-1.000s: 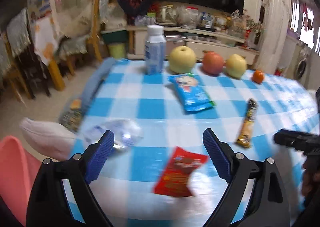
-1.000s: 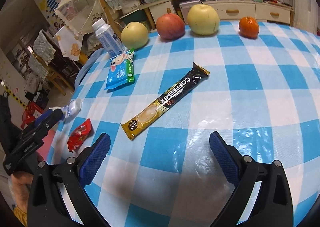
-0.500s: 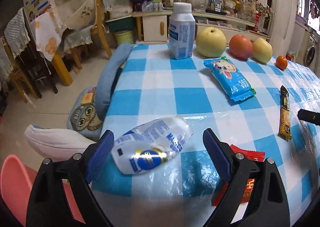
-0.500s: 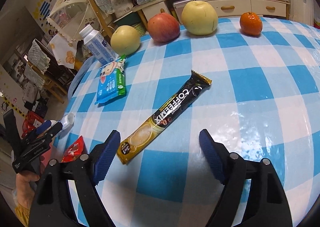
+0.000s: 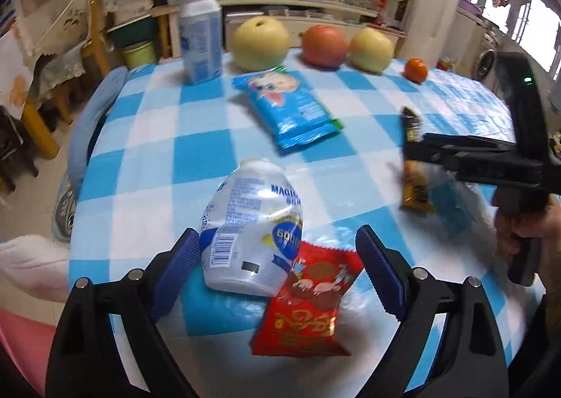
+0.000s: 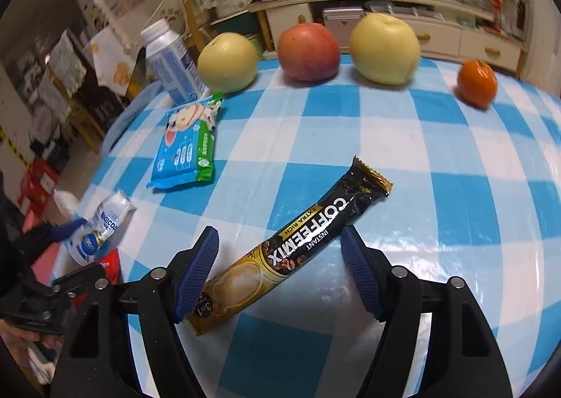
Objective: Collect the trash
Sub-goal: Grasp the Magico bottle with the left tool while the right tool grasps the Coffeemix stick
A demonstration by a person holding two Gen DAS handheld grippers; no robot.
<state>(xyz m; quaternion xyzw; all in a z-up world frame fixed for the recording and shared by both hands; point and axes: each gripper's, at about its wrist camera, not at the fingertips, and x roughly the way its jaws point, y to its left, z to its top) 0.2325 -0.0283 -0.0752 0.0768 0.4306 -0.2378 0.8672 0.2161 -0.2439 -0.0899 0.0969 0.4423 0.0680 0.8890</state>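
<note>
Two claws work in parallel. Left claw [image 5: 277,272] stands wide open astride the crushed bottle [image 5: 250,233], which overlaps a red wrapper [image 5: 305,303] on the desk [image 5: 157,138]. Right claw [image 6: 280,275], jaws just closing but not yet pinching, straddles the sachet [image 6: 294,247] for pickup.

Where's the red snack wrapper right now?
In the left wrist view, the flat red foil snack wrapper lies at the table's near edge between the left gripper's open jaws, tucked beside the crushed white plastic bottle.
</note>
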